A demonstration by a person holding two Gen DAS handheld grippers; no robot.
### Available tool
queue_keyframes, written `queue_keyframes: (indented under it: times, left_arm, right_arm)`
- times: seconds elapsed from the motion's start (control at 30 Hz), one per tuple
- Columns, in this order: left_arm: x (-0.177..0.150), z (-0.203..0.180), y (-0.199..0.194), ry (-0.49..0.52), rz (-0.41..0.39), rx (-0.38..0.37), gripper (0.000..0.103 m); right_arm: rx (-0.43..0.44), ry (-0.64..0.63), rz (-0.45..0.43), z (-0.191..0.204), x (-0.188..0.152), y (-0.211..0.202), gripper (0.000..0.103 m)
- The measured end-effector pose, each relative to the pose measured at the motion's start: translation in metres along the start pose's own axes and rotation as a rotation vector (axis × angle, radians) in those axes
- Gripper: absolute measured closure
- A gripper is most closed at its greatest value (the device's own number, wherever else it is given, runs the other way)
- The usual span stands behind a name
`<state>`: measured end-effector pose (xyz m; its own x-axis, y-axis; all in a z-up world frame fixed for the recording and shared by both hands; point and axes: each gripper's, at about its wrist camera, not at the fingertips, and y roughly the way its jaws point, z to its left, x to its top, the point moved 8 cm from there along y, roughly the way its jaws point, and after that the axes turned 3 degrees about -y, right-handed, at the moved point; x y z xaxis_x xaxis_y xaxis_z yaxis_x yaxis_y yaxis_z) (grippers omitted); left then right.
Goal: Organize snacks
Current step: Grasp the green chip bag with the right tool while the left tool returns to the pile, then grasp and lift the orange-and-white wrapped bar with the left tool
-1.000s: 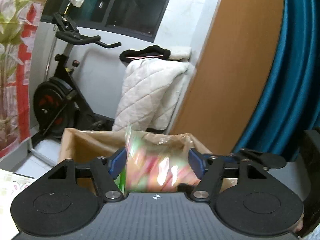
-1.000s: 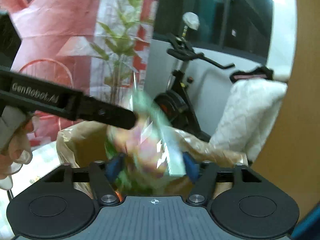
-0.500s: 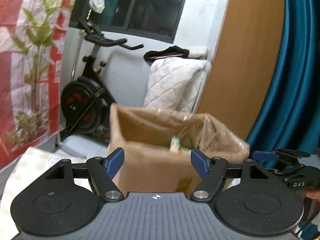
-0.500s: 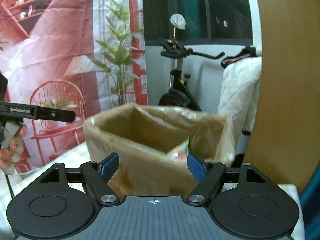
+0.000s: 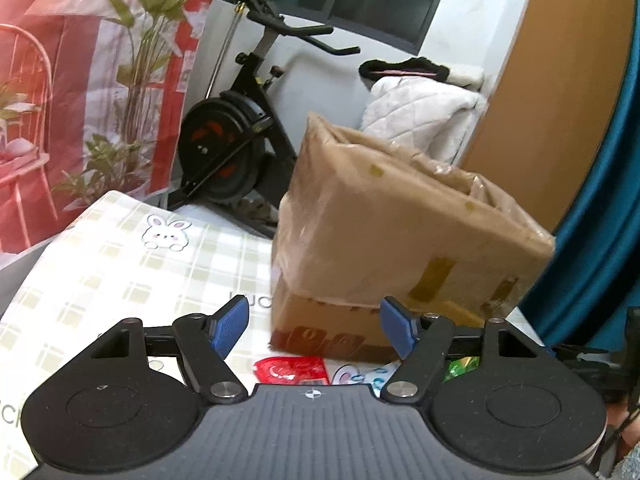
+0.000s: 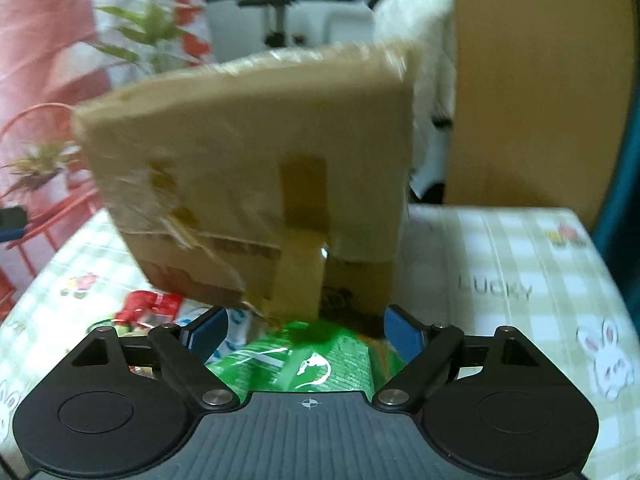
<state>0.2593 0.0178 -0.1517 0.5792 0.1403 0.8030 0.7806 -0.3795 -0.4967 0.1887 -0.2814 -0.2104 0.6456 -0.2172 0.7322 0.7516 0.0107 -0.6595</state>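
Observation:
A brown cardboard box (image 5: 404,240) wrapped in clear tape stands on the checked tablecloth (image 5: 120,256); it also fills the middle of the right wrist view (image 6: 256,176). My left gripper (image 5: 314,330) is open and empty, low in front of the box, above a red snack packet (image 5: 290,370). A green packet (image 5: 460,368) peeks out at its right. My right gripper (image 6: 306,334) is open, just over a green snack bag (image 6: 296,360) lying at the box's foot. A red packet (image 6: 148,306) lies to its left.
An exercise bike (image 5: 236,132) and a white quilted cover (image 5: 424,112) stand behind the table. A wooden panel (image 5: 560,80) and a blue curtain (image 5: 612,216) are at the right. The table's far edge runs behind the box.
Both grippers held a shared colourful snack bag over the box, let it go inside, then dropped down and back to table level in front of the box.

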Motion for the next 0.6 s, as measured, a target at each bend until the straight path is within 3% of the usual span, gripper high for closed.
queue_keyframes:
  times: [0.2, 0.43, 0.6]
  left_arm:
    - [-0.007, 0.002, 0.002, 0.027, 0.025, 0.003, 0.029]
    - [-0.031, 0.011, 0.009, 0.007, 0.081, 0.006, 0.032]
    - [-0.044, 0.008, 0.010, 0.034, 0.105, 0.000, 0.033]
  right_arm:
    - [-0.049, 0.081, 0.119, -0.005, -0.013, 0.032, 0.017]
    - [-0.017, 0.213, 0.175, -0.018, -0.032, 0.035, 0.008]
    - [0.030, 0.307, 0.199, -0.025, -0.041, 0.035, 0.008]
